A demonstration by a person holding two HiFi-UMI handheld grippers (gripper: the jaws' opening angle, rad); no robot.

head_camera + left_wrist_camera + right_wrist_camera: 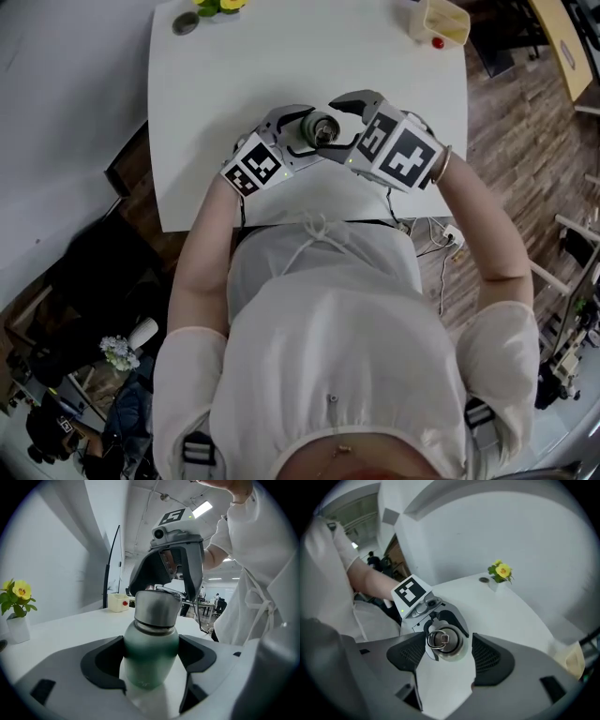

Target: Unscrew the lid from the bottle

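A green bottle with a steel lid stands on the white table near its front edge. My left gripper is shut on the bottle's body, a dark pad pressed against each side. From the other side my right gripper reaches over the lid, which carries a wire ring on top. In the right gripper view the lid sits between the two pads, with a visible gap on the right side, so the right gripper is open. In the head view only the bottle's top shows between the two grippers.
A yellow flower in a small white pot and a dark round object stand at the table's far left. A cream box with a red knob is at the far right. The person's body is close against the table's near edge.
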